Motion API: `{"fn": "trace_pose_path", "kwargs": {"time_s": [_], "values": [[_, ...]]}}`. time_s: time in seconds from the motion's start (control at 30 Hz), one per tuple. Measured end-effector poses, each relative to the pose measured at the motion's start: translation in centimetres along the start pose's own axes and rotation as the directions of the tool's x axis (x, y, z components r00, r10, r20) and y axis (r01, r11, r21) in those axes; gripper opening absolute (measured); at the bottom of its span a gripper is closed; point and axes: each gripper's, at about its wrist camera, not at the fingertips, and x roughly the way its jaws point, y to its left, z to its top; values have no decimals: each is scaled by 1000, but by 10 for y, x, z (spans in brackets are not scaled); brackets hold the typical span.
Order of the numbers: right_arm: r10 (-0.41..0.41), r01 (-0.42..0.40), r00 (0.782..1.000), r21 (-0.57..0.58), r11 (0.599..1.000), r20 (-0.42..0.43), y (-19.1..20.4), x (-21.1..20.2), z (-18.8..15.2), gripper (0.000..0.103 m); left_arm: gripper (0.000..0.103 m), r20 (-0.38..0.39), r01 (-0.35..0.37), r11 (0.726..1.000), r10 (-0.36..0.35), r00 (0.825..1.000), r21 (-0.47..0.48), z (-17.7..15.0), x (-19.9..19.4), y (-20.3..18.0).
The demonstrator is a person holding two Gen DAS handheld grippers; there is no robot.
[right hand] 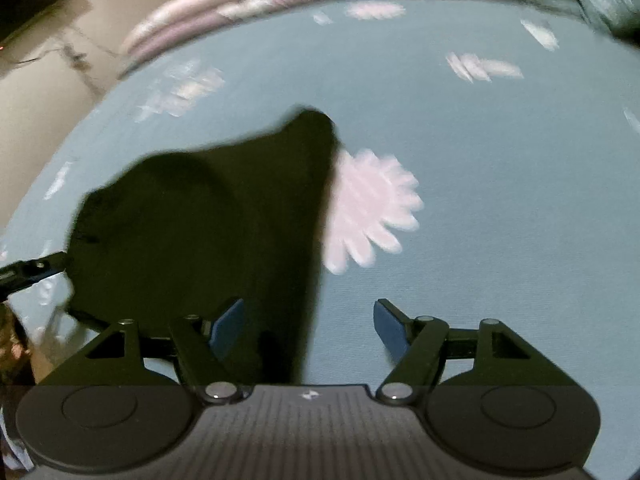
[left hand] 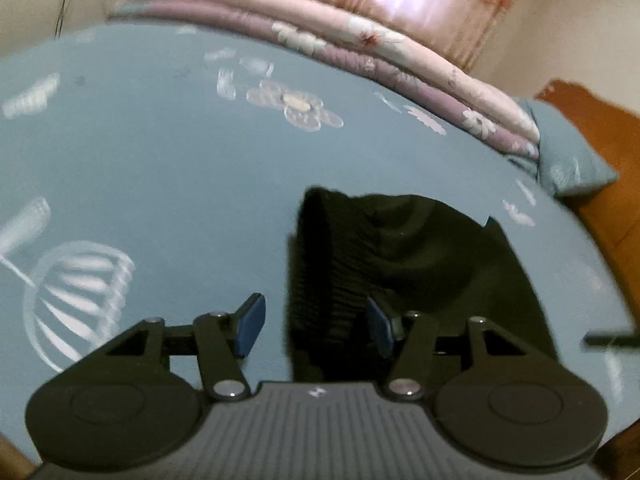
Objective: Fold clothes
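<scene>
Garment black on blue bedsheet — both grippers agape

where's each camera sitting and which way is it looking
Left wrist: sits on the left gripper, looking forward and down at a black garment on a blue floral bedsheet; folded pink quilts lie beyond; its own open fingers show.
Right wrist: sits on the right gripper, looking down at the garment and sheet; its own open fingers show, and the other gripper's tip pokes in at the left edge.
Shared: garment, sheet, quilts.
</scene>
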Motion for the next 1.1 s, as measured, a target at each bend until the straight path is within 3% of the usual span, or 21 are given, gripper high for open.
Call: {"fn": "trace_pose_path", "kwargs": {"time_s": [0.1, 0.17, 0.23, 0.3, 0.37, 0.47, 0.6, 0.7, 0.77, 0.83, 1.0, 1.1], "values": [[44, -36, 998, -183, 982, 41, 45, -7, 17, 76, 58, 6, -131, 986, 131, 991, 102, 2, -6, -4], [69, -44, 996, -344, 938, 61, 89, -5, 23, 74, 58, -20, -184, 980, 186, 982, 81, 4, -4, 3], [95, -40, 992, -516, 856, 80, 139, 2, 24, 71, 59, -60, -193, 980, 195, 979, 43, 6, 0, 13], [122, -37, 989, -656, 754, 85, 183, 15, 17, 57, 60, -79, -194, 980, 196, 977, 36, 8, 6, 17], [141, -40, 988, -764, 644, 67, 223, 33, 8, 50, 66, -95, -171, 985, 173, 980, 35, 11, 12, 19], [153, -64, 988, -834, 548, 24, 260, 62, -4, 41, 70, -120, -105, 994, 106, 987, 18, 14, 19, 27], [154, -97, 988, -869, 484, -25, 282, 91, -18, 39, 71, -140, -61, 998, 60, 988, -4, 9, 26, 39], [106, -53, 994, -895, 443, -6, 286, 107, -28, 39, 72, -138, -51, 999, 51, 989, 3, 0, 30, 45], [72, 9, 997, -916, 402, 41, 285, 113, -34, 25, 72, -123, -44, 999, 44, 991, 5, -3, 26, 44], [89, 8, 995, -905, 425, 50, 283, 109, -30, 19, 72, -115, -38, 999, 38, 993, -1, -6, 23, 44], [165, -21, 982, -818, 574, 91, 280, 87, 3, 16, 73, -106, -20, 1000, 19, 994, -10, -11, 20, 46], [176, 2, 975, -791, 612, 138, 283, 84, 18, 16, 74, -102, -16, 1000, 15, 995, -11, -12, 21, 45]]}}
